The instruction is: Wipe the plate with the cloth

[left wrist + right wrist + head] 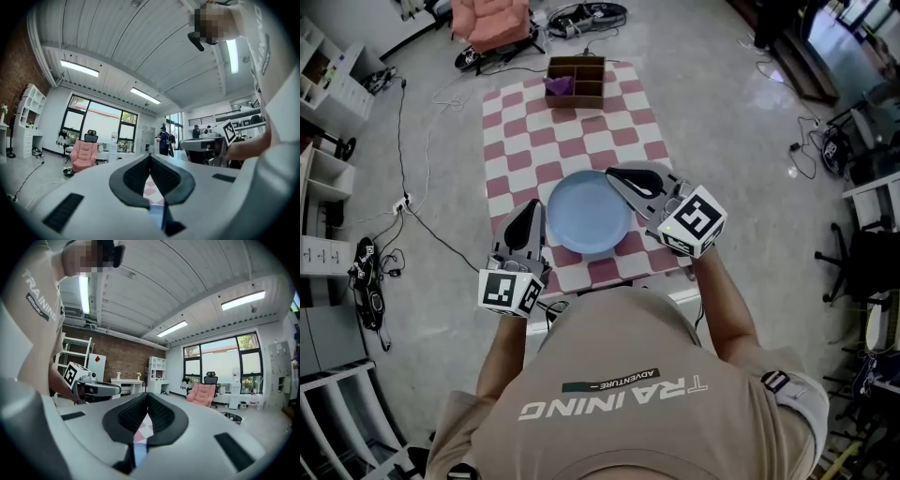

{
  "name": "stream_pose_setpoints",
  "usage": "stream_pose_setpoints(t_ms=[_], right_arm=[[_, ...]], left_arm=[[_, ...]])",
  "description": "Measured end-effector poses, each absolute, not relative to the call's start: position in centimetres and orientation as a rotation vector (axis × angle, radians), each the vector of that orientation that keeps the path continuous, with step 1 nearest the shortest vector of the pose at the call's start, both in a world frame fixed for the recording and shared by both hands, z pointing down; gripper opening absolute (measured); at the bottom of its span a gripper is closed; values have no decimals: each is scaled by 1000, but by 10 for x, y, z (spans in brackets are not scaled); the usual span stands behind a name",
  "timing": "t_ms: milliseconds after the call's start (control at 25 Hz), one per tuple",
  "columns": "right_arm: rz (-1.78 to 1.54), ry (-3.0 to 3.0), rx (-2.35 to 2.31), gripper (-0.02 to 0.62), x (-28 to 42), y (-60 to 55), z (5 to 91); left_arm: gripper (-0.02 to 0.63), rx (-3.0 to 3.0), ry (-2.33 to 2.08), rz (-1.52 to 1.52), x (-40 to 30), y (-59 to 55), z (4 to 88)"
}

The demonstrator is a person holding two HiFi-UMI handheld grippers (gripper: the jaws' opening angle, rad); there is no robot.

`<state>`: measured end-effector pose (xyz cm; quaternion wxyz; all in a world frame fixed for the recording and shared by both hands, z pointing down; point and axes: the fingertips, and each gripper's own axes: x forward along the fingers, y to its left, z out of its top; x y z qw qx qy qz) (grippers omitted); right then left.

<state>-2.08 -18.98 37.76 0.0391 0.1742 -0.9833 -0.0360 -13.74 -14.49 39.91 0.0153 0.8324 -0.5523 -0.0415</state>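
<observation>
The blue plate (586,214) lies flat and bare on the checkered mat (525,122), between the two grippers. Its rim is just right of the left gripper (530,208) and just left of the right gripper (614,174). Each gripper has its jaws pressed together on nothing. The purple cloth (559,84) sits bunched in a compartment of the brown box (591,86), well ahead of both sets of tips, probably its storage spot. This fits hands flanking the plate before fetching the cloth, or with it put back
</observation>
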Motion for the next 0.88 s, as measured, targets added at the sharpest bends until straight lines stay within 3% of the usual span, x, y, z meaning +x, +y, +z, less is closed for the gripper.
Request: stream_pose_setpoints(t_ms=[880], right_arm=[[-87, -2992, 435, 17, -34, -188, 382]], left_arm=[[12, 2627, -1661, -135, -127, -152, 383]])
